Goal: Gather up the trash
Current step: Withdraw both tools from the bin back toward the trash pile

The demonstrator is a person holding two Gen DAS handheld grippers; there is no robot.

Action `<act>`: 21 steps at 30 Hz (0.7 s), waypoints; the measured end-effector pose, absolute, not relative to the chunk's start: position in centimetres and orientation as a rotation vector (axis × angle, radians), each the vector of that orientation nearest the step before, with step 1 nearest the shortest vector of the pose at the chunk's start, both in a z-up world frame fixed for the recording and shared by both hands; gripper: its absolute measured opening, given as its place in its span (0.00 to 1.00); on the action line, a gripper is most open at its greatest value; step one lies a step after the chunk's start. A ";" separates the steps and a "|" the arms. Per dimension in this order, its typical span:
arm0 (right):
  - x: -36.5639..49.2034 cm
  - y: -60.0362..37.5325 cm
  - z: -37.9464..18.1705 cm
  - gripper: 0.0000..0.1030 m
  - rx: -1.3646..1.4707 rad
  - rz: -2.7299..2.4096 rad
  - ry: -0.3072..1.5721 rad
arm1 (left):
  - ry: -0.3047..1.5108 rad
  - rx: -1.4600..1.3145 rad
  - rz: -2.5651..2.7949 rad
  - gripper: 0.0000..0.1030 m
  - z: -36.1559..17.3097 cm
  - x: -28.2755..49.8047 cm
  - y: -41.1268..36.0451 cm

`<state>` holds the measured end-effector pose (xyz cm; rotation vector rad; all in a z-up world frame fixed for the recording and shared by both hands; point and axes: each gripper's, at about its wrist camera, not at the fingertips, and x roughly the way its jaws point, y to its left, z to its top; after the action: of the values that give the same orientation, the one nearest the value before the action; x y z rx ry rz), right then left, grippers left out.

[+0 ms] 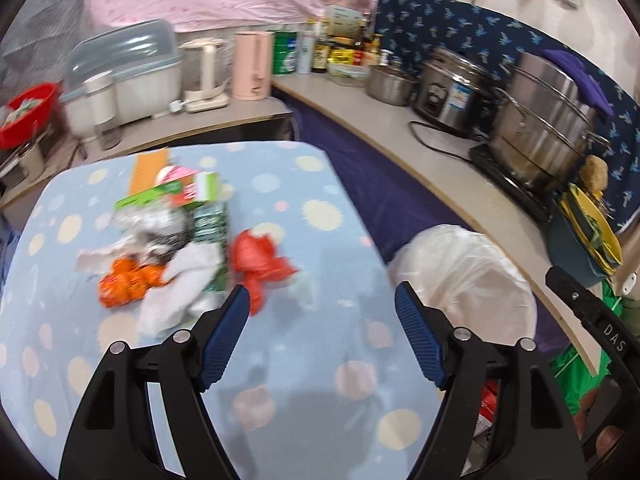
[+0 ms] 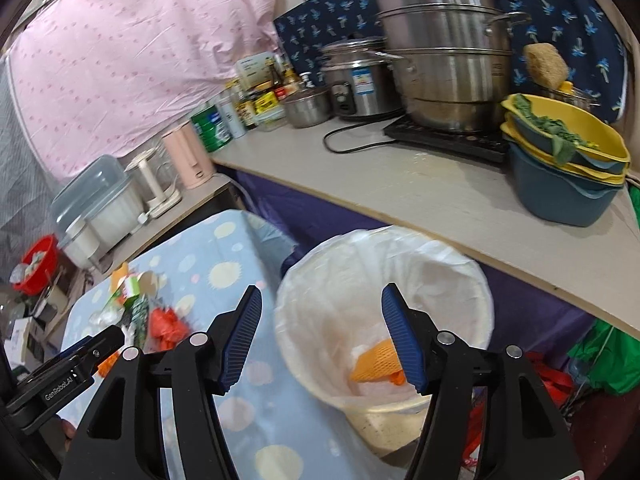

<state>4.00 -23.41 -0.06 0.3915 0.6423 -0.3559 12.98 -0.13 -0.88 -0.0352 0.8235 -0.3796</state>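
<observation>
Both grippers are held open and empty, the left gripper (image 1: 322,300) aimed at the trash pile (image 1: 176,248) left of centre, the right gripper (image 2: 322,304) poised over the lined bin (image 2: 440,264) lower centre, an orange piece (image 2: 378,362) inside, likely dropped.

The left gripper (image 1: 322,304) is showing two black plastic arms with triangular cut-outs. Round silver pins are sitting at the joints. Its fingers (image 1: 226,336) are wearing dark blue ribbed pads. The right gripper (image 2: 322,306) is looking the same: black frame, silver pins, blue ribbed pads (image 2: 402,340). In the right wrist view, white lettering "GenRobot.AI" is showing on the left gripper's black body. In the left wrist view, white letters "DAS" are showing on the right gripper's body.
</observation>
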 end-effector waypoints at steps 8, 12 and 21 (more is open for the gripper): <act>7.5 -16.5 -2.0 0.59 0.329 -0.233 0.724 | 0.865 -0.095 -0.216 0.75 -3.3 13.8 8.5; 9.6 -12.7 -3.1 0.59 0.298 -0.161 0.769 | 0.882 -0.117 -0.145 0.76 -4.6 14.0 12.5; 14.7 -4.9 -5.0 0.59 0.205 -0.035 0.825 | 0.922 -0.181 -0.057 0.76 -6.9 14.9 18.9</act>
<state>14.69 -4.95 -4.96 0.2046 0.8247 -0.0349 14.94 18.89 -6.92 -0.1813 0.9218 -0.0567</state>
